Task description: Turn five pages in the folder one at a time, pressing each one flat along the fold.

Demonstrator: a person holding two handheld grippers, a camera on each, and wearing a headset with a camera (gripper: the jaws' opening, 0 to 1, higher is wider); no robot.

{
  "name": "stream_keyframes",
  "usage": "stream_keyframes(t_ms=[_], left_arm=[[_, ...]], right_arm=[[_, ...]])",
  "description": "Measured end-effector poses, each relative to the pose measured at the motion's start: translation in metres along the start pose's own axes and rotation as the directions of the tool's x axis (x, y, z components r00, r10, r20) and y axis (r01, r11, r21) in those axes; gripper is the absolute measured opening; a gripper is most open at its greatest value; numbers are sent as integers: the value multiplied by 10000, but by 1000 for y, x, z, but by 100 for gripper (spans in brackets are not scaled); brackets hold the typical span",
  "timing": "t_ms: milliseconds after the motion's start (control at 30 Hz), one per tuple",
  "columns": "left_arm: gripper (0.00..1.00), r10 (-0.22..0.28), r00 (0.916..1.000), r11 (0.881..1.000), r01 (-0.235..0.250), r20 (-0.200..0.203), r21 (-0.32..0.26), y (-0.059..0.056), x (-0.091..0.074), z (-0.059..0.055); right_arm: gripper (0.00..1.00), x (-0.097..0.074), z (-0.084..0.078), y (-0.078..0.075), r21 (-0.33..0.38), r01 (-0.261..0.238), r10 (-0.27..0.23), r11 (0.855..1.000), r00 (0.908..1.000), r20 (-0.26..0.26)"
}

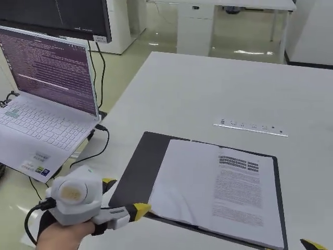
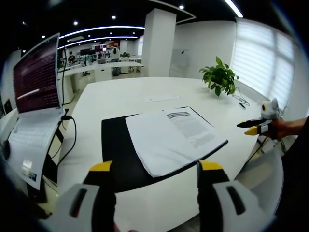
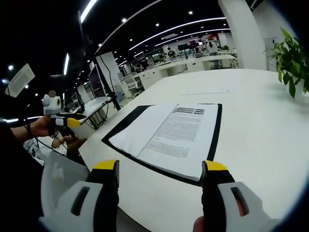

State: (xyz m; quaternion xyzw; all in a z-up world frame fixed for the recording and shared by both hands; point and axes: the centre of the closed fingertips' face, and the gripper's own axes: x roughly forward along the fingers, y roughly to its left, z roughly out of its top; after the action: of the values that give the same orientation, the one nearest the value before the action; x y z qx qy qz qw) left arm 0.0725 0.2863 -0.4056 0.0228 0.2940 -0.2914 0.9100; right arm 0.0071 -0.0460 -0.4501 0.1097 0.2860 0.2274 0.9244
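Holds the left tongs (image 1: 125,197) in a hand (image 1: 62,235) at the lower left of the head view, jaws spread wide with nothing between them, yellow tips near the lower left corner of the folder (image 1: 136,172). Holds the right tongs (image 3: 160,165) just as wide and empty, low in the right gripper view, short of the folder's near edge. Catches the right tongs small at the right edge of the left gripper view, and the left tongs small at the left of the right gripper view. Has the black folder lying open and flat on the white counter (image 1: 208,88), right of centre in the lower half of the head view. Carries a stack of pages (image 1: 208,187) in it: blank sheet on the left, printed text on the right, bare black cover left of the sheets. Sets a socket strip (image 1: 251,126) into the counter above the folder. Puts an open laptop (image 1: 41,109) beside the counter at the left edge, text on its screen, and a dark monitor (image 1: 57,15) in the upper left corner. Adds a potted plant (image 2: 219,77) at the upper right of the left gripper view
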Motion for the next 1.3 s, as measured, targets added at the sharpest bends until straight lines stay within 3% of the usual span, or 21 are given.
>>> stream_keyframes(t_ms=[367, 667, 1300], left_arm=[[71, 35, 9999, 9999, -34, 123, -99, -6, 0, 4], [72, -129, 9995, 9997, 135, 273, -220, -15, 3, 8], [72, -632, 9976, 9975, 641, 292, -307, -36, 18, 11]], right_arm=[[69, 5, 7, 4, -72, -176, 177, 9998, 9997, 174], [69, 2, 2, 7, -2, -229, 229, 9997, 9997, 82], [67, -11, 4, 0, 276, 102, -112, 9996, 9993, 359]])
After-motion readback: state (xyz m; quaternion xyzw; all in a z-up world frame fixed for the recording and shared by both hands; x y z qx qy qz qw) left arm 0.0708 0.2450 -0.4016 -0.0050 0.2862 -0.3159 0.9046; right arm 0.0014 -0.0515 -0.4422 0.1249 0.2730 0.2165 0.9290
